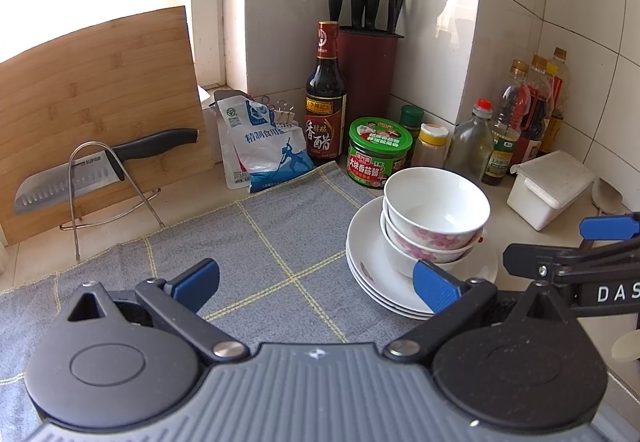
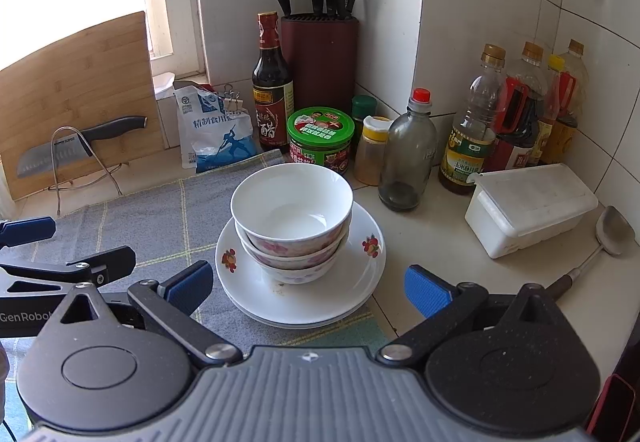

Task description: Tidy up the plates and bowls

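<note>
The left gripper hovers over a grey-blue checked cloth, its blue-padded fingers spread wide with nothing between them. The right gripper is likewise spread wide and empty, just in front of the stacked dishes.

Three white floral-patterned ceramic bowls sit nested on a stack of white round plates with red flower marks. The plates rest half on the cloth and half on the pale countertop.

Behind the stack stands a green-lidded sauce jar, with a dark vinegar bottle with a red label and a maroon knife block in the tiled corner. To the right are a clear glass bottle with a red cap, several oil bottles, a white lidded plastic box and a metal ladle. To the left, a white-and-blue salt bag and a bamboo cutting board with a steel knife on a wire rack.
</note>
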Action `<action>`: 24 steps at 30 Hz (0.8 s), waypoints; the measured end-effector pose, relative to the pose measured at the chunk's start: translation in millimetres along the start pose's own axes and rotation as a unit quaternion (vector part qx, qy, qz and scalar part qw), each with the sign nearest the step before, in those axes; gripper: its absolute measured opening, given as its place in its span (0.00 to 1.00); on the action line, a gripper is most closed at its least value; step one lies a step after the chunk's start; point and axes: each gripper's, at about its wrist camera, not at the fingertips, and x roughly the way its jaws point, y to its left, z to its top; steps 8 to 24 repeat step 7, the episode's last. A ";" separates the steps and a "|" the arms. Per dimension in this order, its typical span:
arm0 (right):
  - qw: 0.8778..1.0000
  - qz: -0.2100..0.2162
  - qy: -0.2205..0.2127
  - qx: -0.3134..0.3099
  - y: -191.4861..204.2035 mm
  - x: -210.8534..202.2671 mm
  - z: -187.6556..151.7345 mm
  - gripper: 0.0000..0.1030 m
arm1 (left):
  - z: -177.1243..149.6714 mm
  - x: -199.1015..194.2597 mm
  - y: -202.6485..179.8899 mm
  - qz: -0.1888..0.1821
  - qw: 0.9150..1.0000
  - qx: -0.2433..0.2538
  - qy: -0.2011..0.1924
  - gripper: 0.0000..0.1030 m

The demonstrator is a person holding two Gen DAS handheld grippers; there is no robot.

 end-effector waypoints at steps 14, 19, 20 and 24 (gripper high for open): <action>1.000 -0.003 0.000 -0.002 -0.9 0.5 0.9 1.00 | 0.6 0.3 -0.3 -0.001 1.000 0.001 0.001 0.99; 1.000 -0.003 0.000 -0.002 -0.9 0.5 0.9 1.00 | 0.6 0.3 -0.3 -0.001 1.000 0.001 0.001 0.99; 1.000 -0.003 0.000 -0.002 -0.9 0.5 0.9 1.00 | 0.6 0.3 -0.3 -0.001 1.000 0.001 0.001 0.99; 1.000 -0.003 0.000 -0.002 -0.9 0.5 0.9 1.00 | 0.6 0.3 -0.3 -0.001 1.000 0.001 0.001 0.99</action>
